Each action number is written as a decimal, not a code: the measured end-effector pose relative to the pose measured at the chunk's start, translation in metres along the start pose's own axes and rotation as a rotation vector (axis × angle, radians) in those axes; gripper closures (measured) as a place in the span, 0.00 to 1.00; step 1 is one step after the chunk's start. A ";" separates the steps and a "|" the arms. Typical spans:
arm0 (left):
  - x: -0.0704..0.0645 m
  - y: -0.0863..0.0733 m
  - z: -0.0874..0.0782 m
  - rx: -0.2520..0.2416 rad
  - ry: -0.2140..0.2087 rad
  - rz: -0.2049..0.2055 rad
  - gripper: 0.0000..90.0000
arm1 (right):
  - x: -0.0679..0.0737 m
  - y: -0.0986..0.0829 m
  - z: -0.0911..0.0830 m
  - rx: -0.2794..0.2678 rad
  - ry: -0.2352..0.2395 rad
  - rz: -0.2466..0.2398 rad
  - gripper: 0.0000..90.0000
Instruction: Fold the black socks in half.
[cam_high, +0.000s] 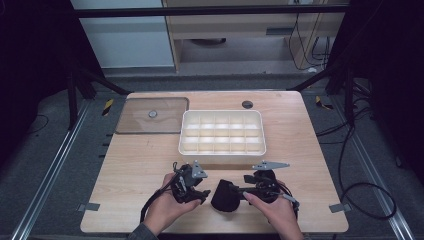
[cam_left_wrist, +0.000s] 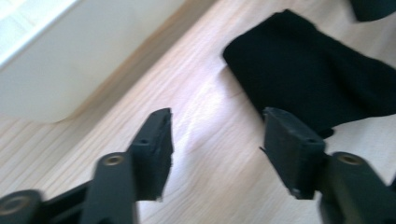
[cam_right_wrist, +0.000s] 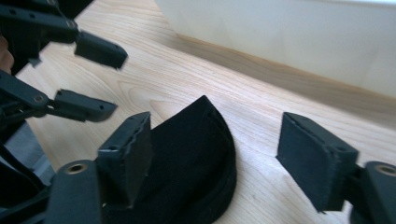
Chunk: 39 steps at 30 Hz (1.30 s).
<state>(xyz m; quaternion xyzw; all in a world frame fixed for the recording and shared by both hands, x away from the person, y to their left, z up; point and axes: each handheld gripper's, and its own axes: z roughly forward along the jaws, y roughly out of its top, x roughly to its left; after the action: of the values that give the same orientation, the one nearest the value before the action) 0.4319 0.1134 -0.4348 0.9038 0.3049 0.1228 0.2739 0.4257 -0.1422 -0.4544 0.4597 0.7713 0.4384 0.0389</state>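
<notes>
A pale wooden table (cam_high: 140, 165) with a fine straight grain and rounded corners carries everything here. Near its middle stands a white plastic tray (cam_high: 221, 148), rectangular with rounded corners and smooth matte walls, divided inside into a grid of small square compartments. To the left of the tray, touching its upper corner, a flat lid (cam_high: 134, 122) of clear brownish plastic lies on the wood, with a small round knob (cam_high: 152, 114) at its centre.

In front of the tray, near the table's near edge, lies a black cloth (cam_high: 226, 196), soft and matte, folded into a rounded, half-moon shape with a thicker stitched rim. It rests flat on the wood between the two grippers, just apart from the tray's front wall.

The left gripper (cam_high: 199, 196), of black plastic with brass-coloured screws, rests low by the cloth's left side; in the left gripper view its flat padded jaws stand spread apart over bare wood, holding nothing, with the cloth just beyond the right jaw. The right gripper (cam_right_wrist: 215, 154) sits at the cloth's right side; its blocky, rubber-faced jaws are also spread wide and released, one over the cloth's curved edge, the other over bare wood.
</notes>
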 end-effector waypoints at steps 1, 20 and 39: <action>0.003 -0.002 -0.001 -0.001 0.008 -0.012 0.36 | 0.002 0.002 -0.002 0.009 -0.012 -0.008 0.25; 0.084 -0.080 -0.003 -0.047 0.139 -0.179 0.05 | 0.029 0.029 0.006 0.246 -0.192 0.019 0.22; 0.112 -0.111 -0.003 -0.030 0.160 -0.278 0.05 | 0.028 0.032 0.028 0.299 -0.203 0.106 0.30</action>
<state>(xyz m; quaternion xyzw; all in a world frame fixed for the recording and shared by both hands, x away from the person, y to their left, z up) 0.4647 0.2575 -0.4895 0.8360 0.4461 0.1600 0.2765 0.4439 -0.0972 -0.4385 0.5421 0.7948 0.2717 0.0248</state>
